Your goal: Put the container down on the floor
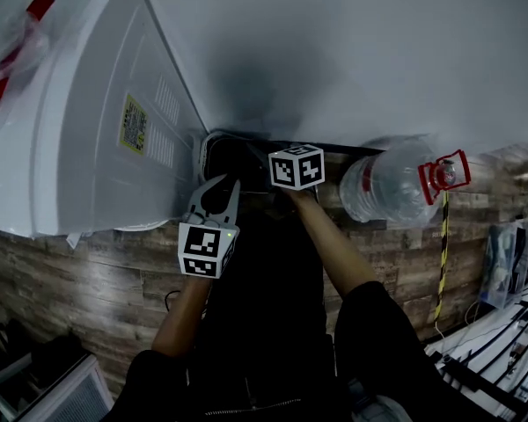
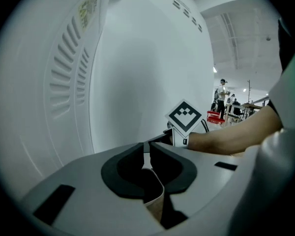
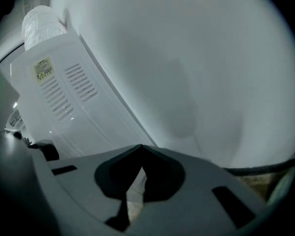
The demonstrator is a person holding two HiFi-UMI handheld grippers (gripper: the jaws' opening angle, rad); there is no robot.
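Observation:
The container, a big clear water bottle (image 1: pixel 389 185) with a red cap (image 1: pixel 445 174), lies on its side on the wood floor against the white wall. My right gripper (image 3: pixel 140 149) is shut and holds nothing; in the head view only its marker cube (image 1: pixel 297 167) shows, just left of the bottle and apart from it. My left gripper (image 1: pixel 216 199) hangs lower left of that cube, beside the white water dispenser (image 1: pixel 97 112). Its jaws (image 2: pixel 146 149) are shut and hold nothing. The right arm (image 2: pixel 231 136) and its cube (image 2: pixel 186 117) show in the left gripper view.
The dispenser's vented back (image 2: pixel 64 82) stands close on the left, with a ribbed clear bottle (image 3: pixel 42 21) on top. A black cable (image 1: pixel 238 143) loops at the wall's foot. A yellow-black strip (image 1: pixel 443 253) and racks (image 1: pixel 510 323) lie at the right.

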